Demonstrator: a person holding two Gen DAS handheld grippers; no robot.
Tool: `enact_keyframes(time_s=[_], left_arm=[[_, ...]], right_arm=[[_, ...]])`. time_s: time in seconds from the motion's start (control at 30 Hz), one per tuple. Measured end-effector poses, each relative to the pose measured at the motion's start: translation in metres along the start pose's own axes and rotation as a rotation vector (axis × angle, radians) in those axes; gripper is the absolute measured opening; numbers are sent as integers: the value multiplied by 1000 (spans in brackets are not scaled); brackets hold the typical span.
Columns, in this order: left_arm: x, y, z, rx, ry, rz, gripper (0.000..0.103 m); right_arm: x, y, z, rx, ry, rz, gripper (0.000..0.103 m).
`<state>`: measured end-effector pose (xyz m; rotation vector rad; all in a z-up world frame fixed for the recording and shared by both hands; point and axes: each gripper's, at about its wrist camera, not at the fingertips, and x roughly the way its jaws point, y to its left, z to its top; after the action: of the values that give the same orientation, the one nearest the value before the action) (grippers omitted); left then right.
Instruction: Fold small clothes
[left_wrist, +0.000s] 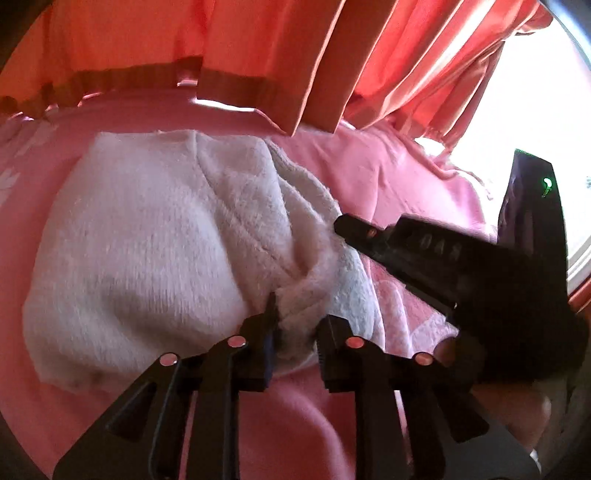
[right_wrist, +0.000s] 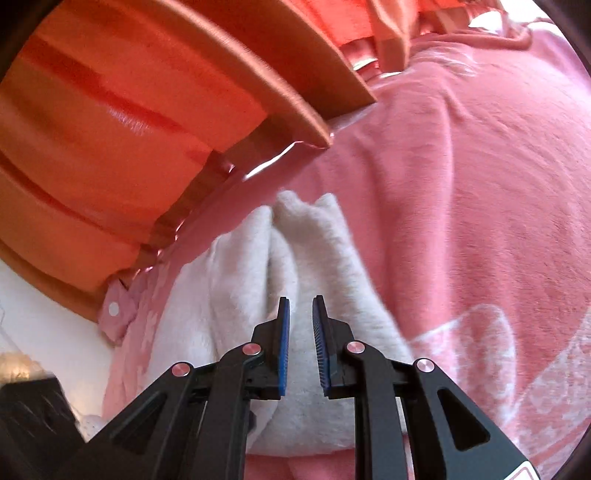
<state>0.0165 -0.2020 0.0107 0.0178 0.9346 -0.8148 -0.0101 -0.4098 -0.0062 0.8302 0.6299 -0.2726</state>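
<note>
A white fluffy garment (left_wrist: 140, 251) lies bunched on a pink blanket (left_wrist: 388, 177). My left gripper (left_wrist: 300, 314) sits at its near edge. A gathered fold of the white cloth fills the narrow gap between the fingers, and the pads do not seem to squeeze it. My right gripper (left_wrist: 345, 227) comes in from the right, its tip at the garment's right edge. In the right wrist view the right gripper (right_wrist: 300, 301) hovers over the white garment (right_wrist: 240, 266). Its blue pads (right_wrist: 283, 332) stand slightly apart with nothing pinched between them.
Orange curtains (left_wrist: 258, 48) hang along the far edge of the bed, their hems just above the blanket (right_wrist: 461, 184). A bright window (left_wrist: 535, 92) is at the right. A pink tab with a white snap (right_wrist: 114, 310) lies beside the garment.
</note>
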Motion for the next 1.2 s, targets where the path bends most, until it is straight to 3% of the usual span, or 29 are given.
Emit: enact_keyframes(time_s=[0.03, 0.07, 0.1, 0.13, 0.17, 0.3, 0.37, 0.5, 0.57, 0.6, 0.63, 0.67, 0.7, 0.77, 0.83, 0.87, 0.97, 1.0, 1.03, 1.1, 1.2], left_arm=[[-6, -1, -2, 15, -13, -1, 32], [-20, 0, -5, 37, -30, 9, 49], [-28, -1, -8, 45, -46, 11, 59], [-39, 2, -10, 53, -65, 14, 62], [-51, 6, -12, 70, -78, 53, 71], [-72, 28, -23, 97, -85, 211, 89], [-68, 45, -31, 82, -51, 284, 89], [-48, 79, -38, 7, 18, 362, 89], [-43, 87, -37, -22, 16, 384, 83], [-42, 91, -37, -36, 19, 382, 72], [-38, 96, -35, -56, 41, 383, 63], [-40, 102, -37, -73, 58, 372, 40], [-41, 105, -36, -96, 72, 354, 33], [-47, 111, -37, -143, 79, 321, 27], [-51, 108, -36, -126, 87, 296, 16], [-52, 106, -36, -113, 89, 307, 13], [-44, 105, -36, -104, 118, 311, 10], [-40, 106, -36, -112, 124, 303, 10], [-37, 105, -39, -112, 128, 304, 10], [-36, 99, -40, -97, 124, 324, 10], [-43, 91, -38, -66, 121, 333, 12]], right_arm=[[-1, 1, 2, -1, -2, 5, 19], [-3, 0, 3, -2, -8, 20, 21], [-6, 1, 3, -2, -12, 40, 31], [-7, 2, 3, -2, -13, 60, 48], [-9, 2, 3, 4, -14, 88, 53], [-5, 6, 4, 16, 24, 173, 65], [5, 10, 1, 14, 83, 184, 69], [30, 17, -9, 42, 209, 211, 69], [38, 27, -14, 5, 242, 203, 67], [40, 33, -16, -24, 243, 202, 50], [38, 44, -17, -90, 220, 179, 21], [34, 50, -17, -120, 194, 181, 21], [22, 57, -14, -148, 140, 229, 20], [-24, 67, -4, -168, -6, 408, 18], [-54, 65, 2, -170, -78, 453, 18], [-57, 60, 4, -183, -78, 417, 17], [-4, 22, 1, -220, 91, 35, 18], [17, 5, -5, -209, 169, -34, 18], [28, -14, -9, -131, 232, 19, 19], [14, -27, 0, -47, 220, 125, 19], [-1, -12, 1, -132, 193, 88, 24]])
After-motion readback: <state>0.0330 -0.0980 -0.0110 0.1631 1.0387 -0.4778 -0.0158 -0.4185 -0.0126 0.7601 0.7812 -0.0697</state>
